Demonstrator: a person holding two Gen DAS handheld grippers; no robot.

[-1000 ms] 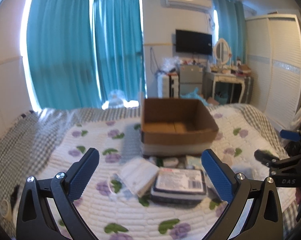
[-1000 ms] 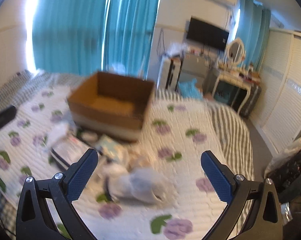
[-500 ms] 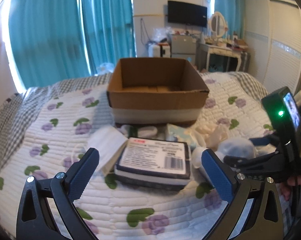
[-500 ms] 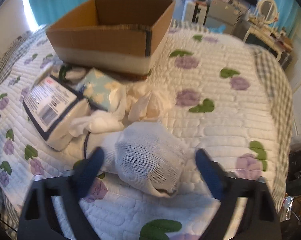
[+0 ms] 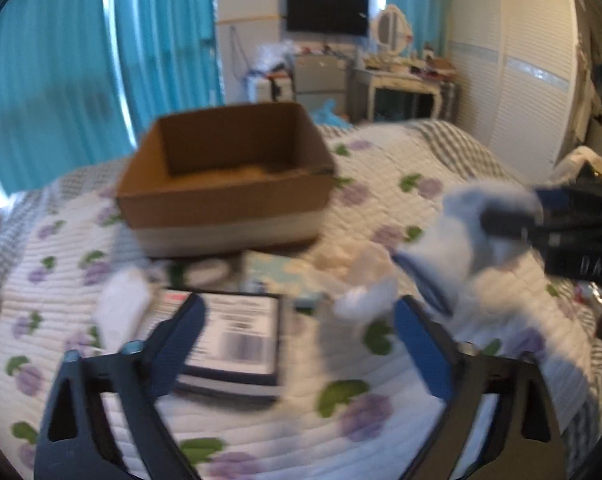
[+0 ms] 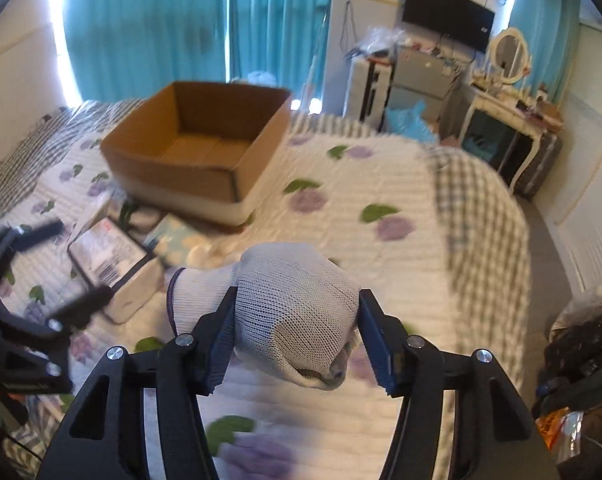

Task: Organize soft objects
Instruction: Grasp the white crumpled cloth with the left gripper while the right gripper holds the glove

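My right gripper (image 6: 295, 340) is shut on a bundle of white knit gloves (image 6: 297, 308) and holds it above the bed; it shows blurred at the right of the left wrist view (image 5: 473, 236). My left gripper (image 5: 301, 336) is open and empty above a flat packaged pad with a barcode label (image 5: 237, 340). An open, empty cardboard box (image 6: 197, 148) stands on the bed beyond the pile; it also shows in the left wrist view (image 5: 225, 176). Other soft items lie in front of the box: a white pack (image 5: 121, 308) and a light blue pack (image 6: 173, 236).
The bed has a white quilt with purple flowers (image 6: 381, 208). Teal curtains (image 6: 181, 20) hang behind. A dressing table (image 6: 505, 116) and a wardrobe (image 5: 517, 64) stand at the right. A dark bag (image 6: 581, 344) lies beside the bed.
My right gripper has closed on the white gloves and lifted them off the quilt. My left gripper has shifted over the labelled pack and stays open.
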